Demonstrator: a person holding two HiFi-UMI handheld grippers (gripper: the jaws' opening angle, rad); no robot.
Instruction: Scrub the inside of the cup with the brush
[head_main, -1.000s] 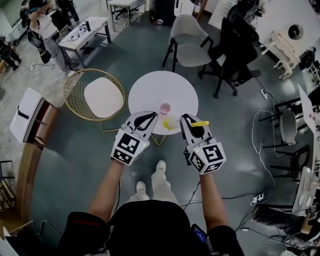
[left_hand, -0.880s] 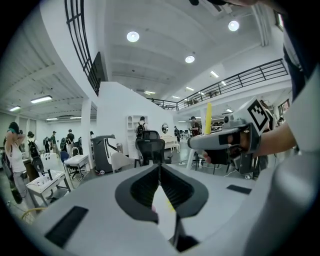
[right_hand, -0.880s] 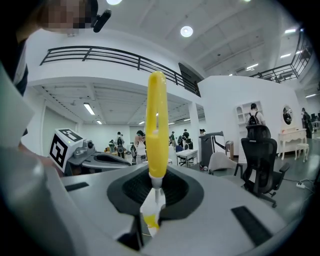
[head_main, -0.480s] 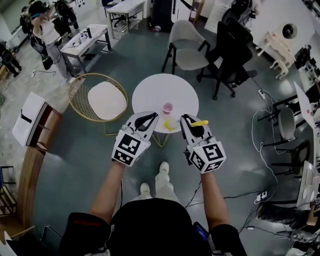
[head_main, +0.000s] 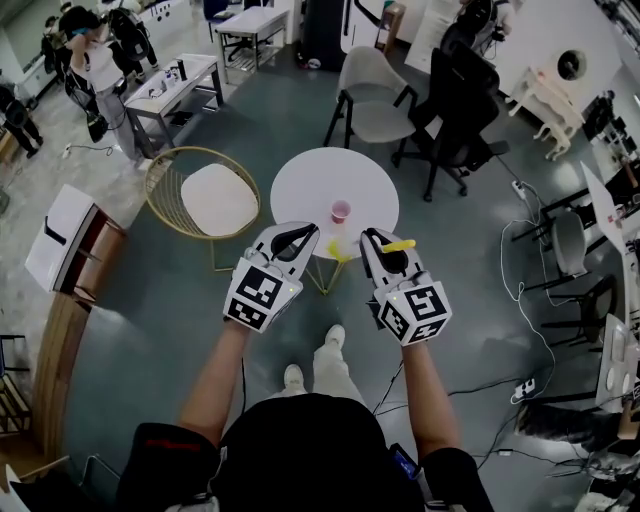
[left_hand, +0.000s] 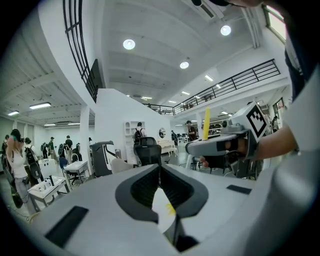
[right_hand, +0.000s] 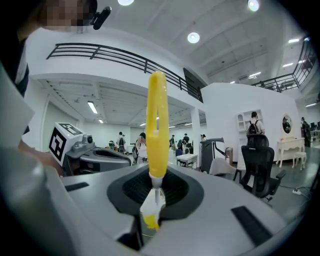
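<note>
My left gripper (left_hand: 160, 169) is pressed fully together with nothing in it, hovering by the near edge of the round white table (head_main: 305, 185). On that table the pink cup (head_main: 341, 210) stands a little nearer than the middle, farther off than both grippers and touched by neither. My right gripper (right_hand: 156, 196) is clamped on the thin neck of the yellow brush (right_hand: 156, 125). Its handle sticks out to the right and its bristle end points left, toward my other gripper.
</note>
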